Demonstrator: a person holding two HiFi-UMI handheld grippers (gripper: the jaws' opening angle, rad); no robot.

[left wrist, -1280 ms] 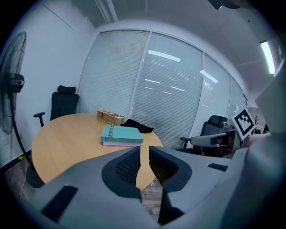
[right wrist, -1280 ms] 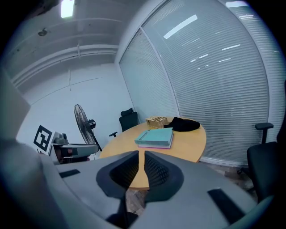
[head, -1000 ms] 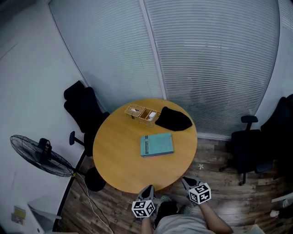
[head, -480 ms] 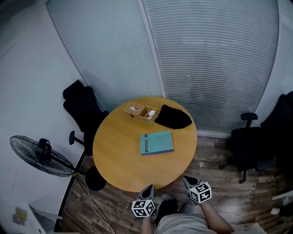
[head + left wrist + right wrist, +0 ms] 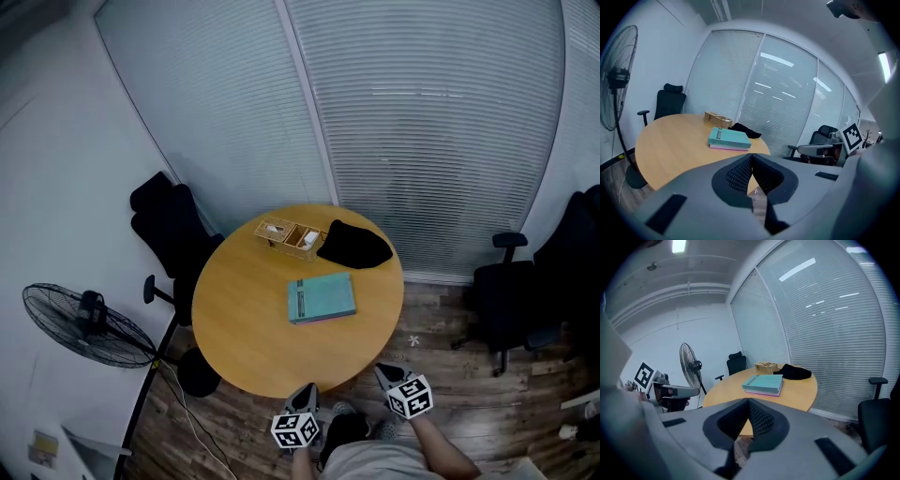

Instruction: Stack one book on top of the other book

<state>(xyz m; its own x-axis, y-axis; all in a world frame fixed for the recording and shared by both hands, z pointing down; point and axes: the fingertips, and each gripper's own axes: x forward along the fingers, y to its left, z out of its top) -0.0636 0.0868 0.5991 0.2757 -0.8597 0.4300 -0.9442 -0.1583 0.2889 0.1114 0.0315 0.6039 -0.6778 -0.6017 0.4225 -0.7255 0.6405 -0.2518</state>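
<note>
- A pedestal fan (image 5: pixel 89 323) stands on the floor at the far left, well apart from the round wooden table (image 5: pixel 239 328).
- A black office chair (image 5: pixel 173 230) sits close against the table's left rear edge; the left front edge has open floor beside it.
- The table's near half is bare wood, open toward both grippers.
- The teal book (image 5: pixel 322 297) lies flat near the table's middle, resting squarely on the pink book (image 5: pixel 726 147), of which only a thin edge shows beneath. All four sides of the stack are free.
- Behind the stack, near the far edge, a wicker box (image 5: pixel 290 236) sits just beside a black cloth (image 5: pixel 354 247).
- Closed blinds (image 5: pixel 422 122) cover the glass wall behind the table.
- A second black chair (image 5: pixel 511 300) stands on the wooden floor (image 5: pixel 441 375) to the right, apart from the table's edge.
- The left gripper (image 5: pixel 305 387) is held just off the near table edge, aimed toward the books and tilted slightly down, its jaws pressed together on nothing.
- The right gripper (image 5: pixel 382 371) is held beside it at the same tilt, its jaws likewise together and empty.
</note>
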